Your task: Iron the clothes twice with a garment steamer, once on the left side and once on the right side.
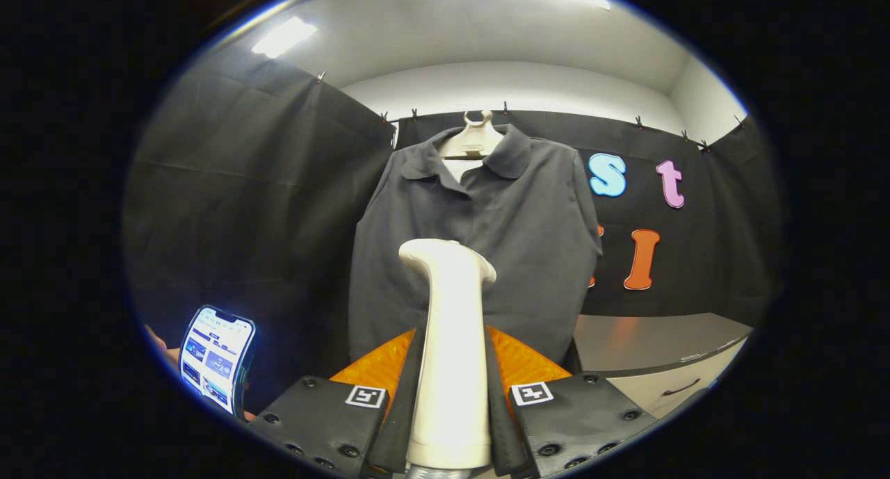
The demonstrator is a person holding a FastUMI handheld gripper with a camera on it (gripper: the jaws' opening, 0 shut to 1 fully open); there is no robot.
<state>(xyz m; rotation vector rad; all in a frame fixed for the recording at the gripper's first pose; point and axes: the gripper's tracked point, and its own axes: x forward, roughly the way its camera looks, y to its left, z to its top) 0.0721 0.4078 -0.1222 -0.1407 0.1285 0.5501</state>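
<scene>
Gripper view: we're looking straight along the two fingers at a hanging shirt, dead centre of the frame.
Gripper (450, 402): bottom centre, both fingers closed tight against the sides of the steamer handle, one on each flank, no gap showing between finger and handle.
Garment steamer (450, 340): a cream handheld unit, standing upright between the fingers; its handle rises through the lower middle of the frame and the head bends over to the left at the top.
Steamer head: sits in front of the lower chest of the shirt, a touch left of the shirt's middle; whether it touches the cloth, I cannot tell from this angle.
Hose: a ribbed grey bit peeks out under the handle at the very bottom edge.
Shirt (514, 236): dark grey, collared, short-sleeved, hanging flat and facing us in the centre of the frame, collar open.
Hanger (474, 140): pale plastic, upper centre, hook at the top of the black cloth wall.
Phone (215, 357): lower left, screen lit, tilted, held by a person's fingers at its edge.
Cabinet (667, 368): lower right, grey top, pale drawer front with a dark handle, just right of the shirt's hem.
Ceiling lights: two bright strips, upper left and top centre.
</scene>
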